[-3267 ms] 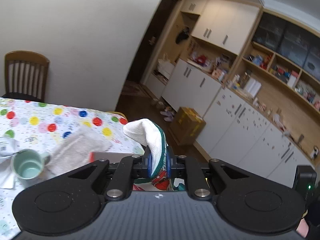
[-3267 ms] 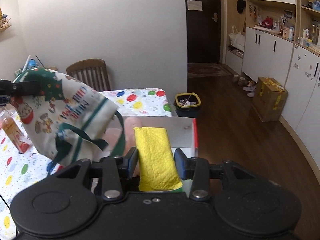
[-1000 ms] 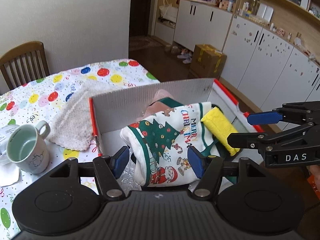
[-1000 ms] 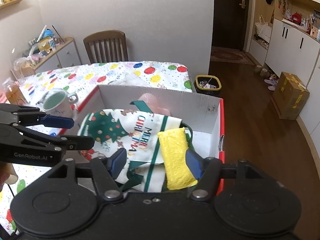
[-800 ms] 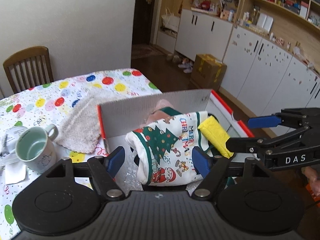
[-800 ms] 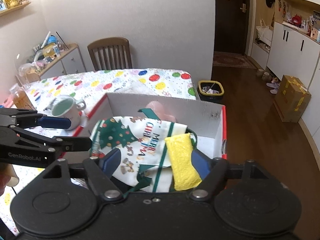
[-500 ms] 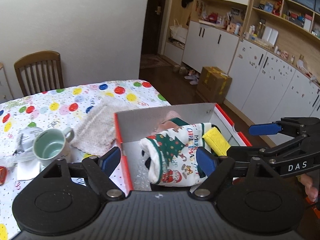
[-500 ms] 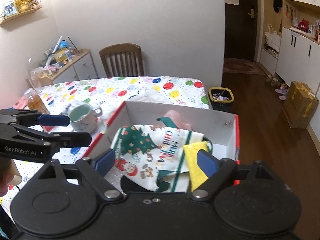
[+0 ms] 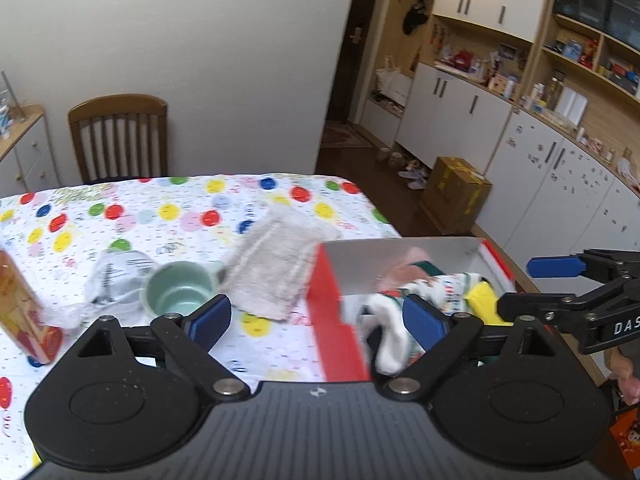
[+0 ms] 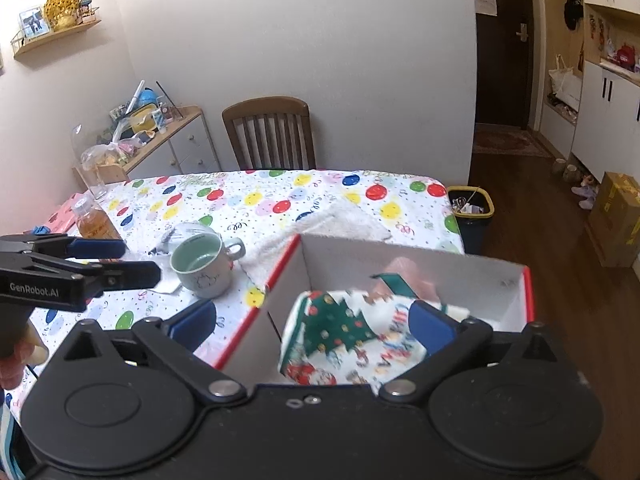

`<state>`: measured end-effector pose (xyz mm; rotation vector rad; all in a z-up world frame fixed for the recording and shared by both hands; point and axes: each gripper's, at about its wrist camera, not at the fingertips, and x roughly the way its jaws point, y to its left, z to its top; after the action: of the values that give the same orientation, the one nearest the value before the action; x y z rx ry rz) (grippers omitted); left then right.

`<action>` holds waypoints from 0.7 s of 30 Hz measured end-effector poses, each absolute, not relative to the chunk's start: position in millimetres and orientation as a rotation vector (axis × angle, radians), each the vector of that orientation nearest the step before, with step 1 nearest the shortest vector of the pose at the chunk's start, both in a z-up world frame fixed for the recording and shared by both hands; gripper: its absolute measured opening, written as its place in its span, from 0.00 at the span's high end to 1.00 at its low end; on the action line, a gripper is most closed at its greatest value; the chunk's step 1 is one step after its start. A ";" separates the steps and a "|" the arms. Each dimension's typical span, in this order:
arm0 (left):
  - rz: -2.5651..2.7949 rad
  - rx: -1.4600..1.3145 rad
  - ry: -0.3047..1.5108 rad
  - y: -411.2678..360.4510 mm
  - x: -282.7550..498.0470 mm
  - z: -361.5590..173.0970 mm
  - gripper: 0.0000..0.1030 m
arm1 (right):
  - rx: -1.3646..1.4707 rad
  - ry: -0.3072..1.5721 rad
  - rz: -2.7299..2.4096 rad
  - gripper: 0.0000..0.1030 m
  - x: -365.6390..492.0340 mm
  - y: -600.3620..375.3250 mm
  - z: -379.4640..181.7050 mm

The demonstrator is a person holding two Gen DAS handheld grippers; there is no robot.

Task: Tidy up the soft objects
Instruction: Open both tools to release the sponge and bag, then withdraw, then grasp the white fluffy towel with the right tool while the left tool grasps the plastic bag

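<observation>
Left wrist view: the left gripper (image 9: 318, 316) has just been opening and its jaws stand spread and empty. One Christmas cloth (image 9: 430, 292) and one yellow cloth (image 9: 482, 300) lie inside the red box (image 9: 332, 320). One beige towel (image 9: 276, 270) lies on the surface just left of the box, probably left to pack.

Right wrist view: the right gripper (image 10: 314, 326) has likewise just opened, nothing pinched. One mug (image 10: 200, 264) stands left of the box.

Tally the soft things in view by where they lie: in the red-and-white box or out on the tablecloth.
In the red-and-white cardboard box: 3 (Christmas-print cloth, yellow cloth, pink soft item)
On the balloon-print tablecloth: 1 (beige fluffy towel)
Total: 4
</observation>
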<state>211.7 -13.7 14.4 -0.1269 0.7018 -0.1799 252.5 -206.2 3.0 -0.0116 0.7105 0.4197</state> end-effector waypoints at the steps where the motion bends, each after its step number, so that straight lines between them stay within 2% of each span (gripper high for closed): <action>1: -0.170 -0.129 0.706 -5.6 213.5 14.9 0.00 | -0.014 0.709 0.420 0.01 255.1 -202.0 3.9; 13: -0.082 -0.117 0.721 91.6 260.2 12.2 0.00 | -0.006 0.744 0.380 0.01 320.5 -145.1 5.2; 21: -0.081 -0.158 0.850 142.7 328.3 -2.1 0.00 | -0.003 0.809 0.350 0.01 375.9 -108.3 -6.6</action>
<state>328.3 142.7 -2.1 -0.1583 0.8496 -0.0811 375.9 -108.3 -6.6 -0.0029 0.8093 0.3497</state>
